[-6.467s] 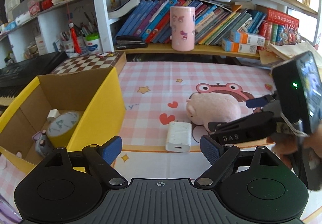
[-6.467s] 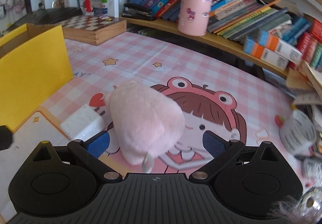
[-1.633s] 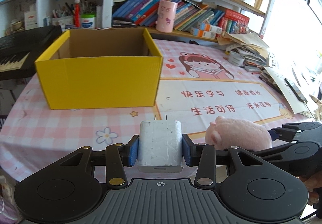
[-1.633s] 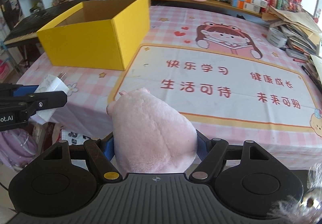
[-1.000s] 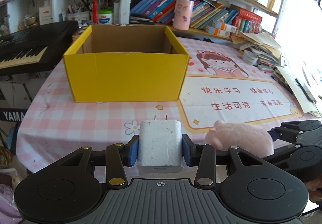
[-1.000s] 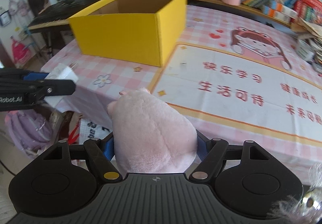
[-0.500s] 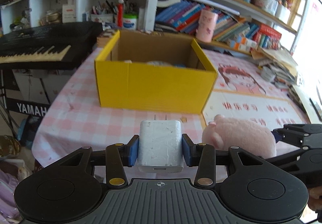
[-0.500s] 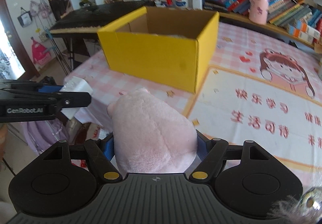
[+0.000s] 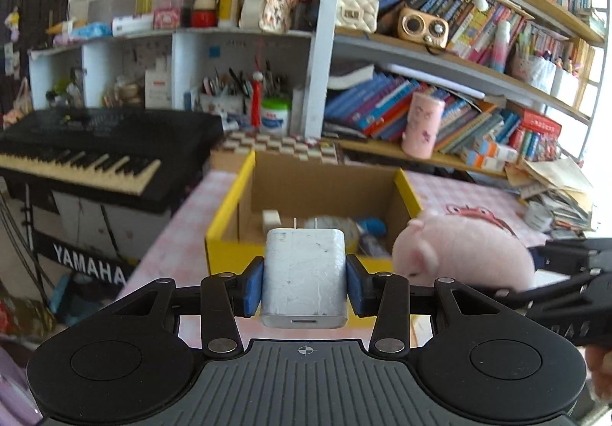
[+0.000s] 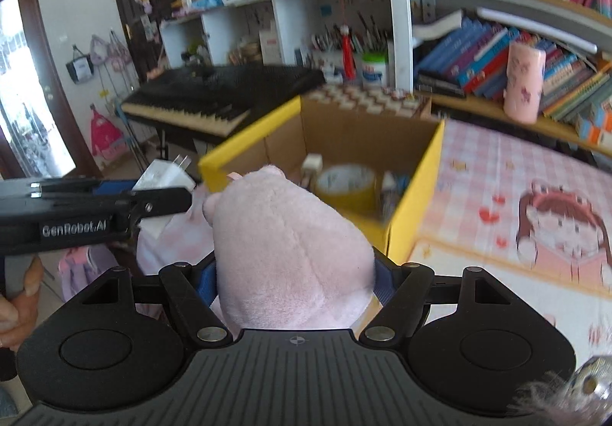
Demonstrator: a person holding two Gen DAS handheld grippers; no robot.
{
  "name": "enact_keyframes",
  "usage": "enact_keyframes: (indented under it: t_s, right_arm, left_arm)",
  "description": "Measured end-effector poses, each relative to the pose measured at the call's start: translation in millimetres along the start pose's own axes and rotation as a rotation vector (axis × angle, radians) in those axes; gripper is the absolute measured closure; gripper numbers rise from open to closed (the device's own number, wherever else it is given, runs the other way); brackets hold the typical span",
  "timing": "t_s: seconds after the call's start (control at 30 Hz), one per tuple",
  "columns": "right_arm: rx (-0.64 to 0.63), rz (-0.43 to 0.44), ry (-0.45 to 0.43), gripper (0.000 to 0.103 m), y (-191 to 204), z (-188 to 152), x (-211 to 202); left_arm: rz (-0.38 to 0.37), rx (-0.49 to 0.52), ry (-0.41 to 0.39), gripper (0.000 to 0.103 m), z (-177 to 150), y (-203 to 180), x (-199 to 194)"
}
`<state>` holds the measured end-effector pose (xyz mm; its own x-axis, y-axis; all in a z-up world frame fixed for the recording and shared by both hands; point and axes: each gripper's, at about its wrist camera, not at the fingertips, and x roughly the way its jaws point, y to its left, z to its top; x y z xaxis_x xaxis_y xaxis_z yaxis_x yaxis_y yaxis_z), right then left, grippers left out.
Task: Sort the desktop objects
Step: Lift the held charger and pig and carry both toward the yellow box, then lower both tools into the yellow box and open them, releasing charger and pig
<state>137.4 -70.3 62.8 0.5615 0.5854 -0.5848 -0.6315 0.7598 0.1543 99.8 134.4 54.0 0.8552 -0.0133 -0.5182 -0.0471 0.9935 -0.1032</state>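
Short of the yellow box [image 9: 244,248], my left fingers [image 9: 254,286] gripped the white charger [image 9: 305,273] and my right fingers [image 10: 206,278] the pink plush [image 10: 290,254]. Next, I judged, both needed carrying over the rim before letting go.

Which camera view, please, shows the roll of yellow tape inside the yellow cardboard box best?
The right wrist view: the roll of yellow tape shows nearly whole inside the yellow cardboard box. In the left wrist view the white charger covers most of it.
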Motion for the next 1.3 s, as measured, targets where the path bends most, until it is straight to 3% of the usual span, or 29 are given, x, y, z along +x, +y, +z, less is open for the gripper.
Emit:
enact_keyframes:
  t_s: [0.23,0.43,0.67,1.07,1.3]
  right_arm:
    - [-0.058,0.009,-0.048,0.031,-25,42,22]
    - [-0.1,0.014,-0.039,0.031,-42,60,50]
    - [-0.271,0.001,-0.014,0.031,-47,67,92]
    - [-0.505,0.065,0.084,0.031,-39,68,157]
    - [-0.447,0.138,0.156,0.031,-43,71,170]
  left_arm:
    - [0.036,-0.013,-0.019,0.061,23,-2,29]
    - [0.064,-0.004,0.004,0.061,35,-9,68]
    - [0.118,0.049,0.023,0.061,61,-7,112]
    - [0.126,0.089,0.179,0.061,73,-9,196]
    - [0.107,0.147,0.267,0.061,75,-11,226]
